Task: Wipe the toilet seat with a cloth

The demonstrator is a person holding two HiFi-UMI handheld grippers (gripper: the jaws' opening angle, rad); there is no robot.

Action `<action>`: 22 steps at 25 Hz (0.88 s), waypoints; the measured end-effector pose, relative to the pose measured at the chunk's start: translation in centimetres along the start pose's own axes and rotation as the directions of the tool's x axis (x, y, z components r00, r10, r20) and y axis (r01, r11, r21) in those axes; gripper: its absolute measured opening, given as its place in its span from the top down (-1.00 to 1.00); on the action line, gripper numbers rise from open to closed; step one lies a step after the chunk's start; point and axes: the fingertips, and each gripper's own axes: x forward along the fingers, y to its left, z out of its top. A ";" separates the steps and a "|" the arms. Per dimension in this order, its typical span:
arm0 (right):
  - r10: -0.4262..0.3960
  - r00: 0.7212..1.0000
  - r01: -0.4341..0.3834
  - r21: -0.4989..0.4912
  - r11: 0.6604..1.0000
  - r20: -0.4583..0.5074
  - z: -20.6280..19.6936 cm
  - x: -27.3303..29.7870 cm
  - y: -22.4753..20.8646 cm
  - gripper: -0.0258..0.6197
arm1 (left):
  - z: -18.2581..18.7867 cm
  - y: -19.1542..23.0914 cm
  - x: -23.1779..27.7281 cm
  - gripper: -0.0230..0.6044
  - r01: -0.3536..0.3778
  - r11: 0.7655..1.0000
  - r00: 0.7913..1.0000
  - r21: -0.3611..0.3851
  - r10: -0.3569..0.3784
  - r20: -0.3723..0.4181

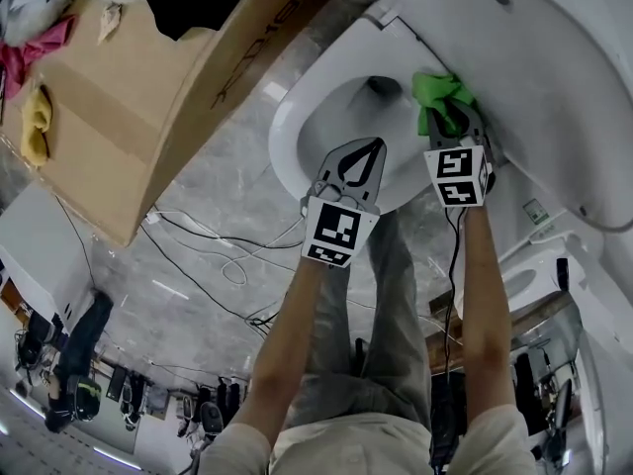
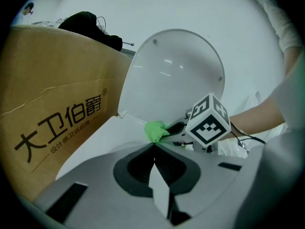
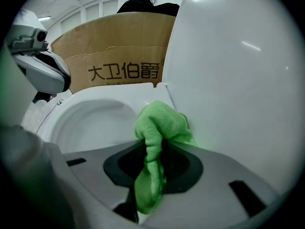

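Box (image 1: 119,107) far left, out of play. Left gripper (image 1: 374,148): jaws together, nothing in them, hanging over the near side of the toilet seat (image 1: 289,127). Right gripper (image 1: 453,119): clamped on the green cloth (image 1: 440,89), with the wad on the seat's right side, against the raised lid (image 1: 554,77). Risks:
- Only a thin bunch is pinched, so drag could pull it free.
- The wad is balled up, so contact would be patchy.
- A push right could knock the lid.

Two hand-held grippers (image 1: 374,146) (image 1: 455,125), one green cloth (image 1: 440,89).
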 end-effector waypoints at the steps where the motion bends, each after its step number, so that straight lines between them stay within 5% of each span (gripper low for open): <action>1: 0.000 1.000 0.000 -0.002 1.000 0.003 0.4 0.2 0.1 0.62 | 0.1 0.3 -0.1 0.89 -0.004 1.000 1.000 -0.002 0.004 0.003; 22: 0.019 1.000 -0.017 -0.090 0.996 0.019 7.4 4.0 1.8 0.62 | 1.6 5.8 -2.9 0.89 -0.065 0.997 0.996 -0.046 0.068 0.050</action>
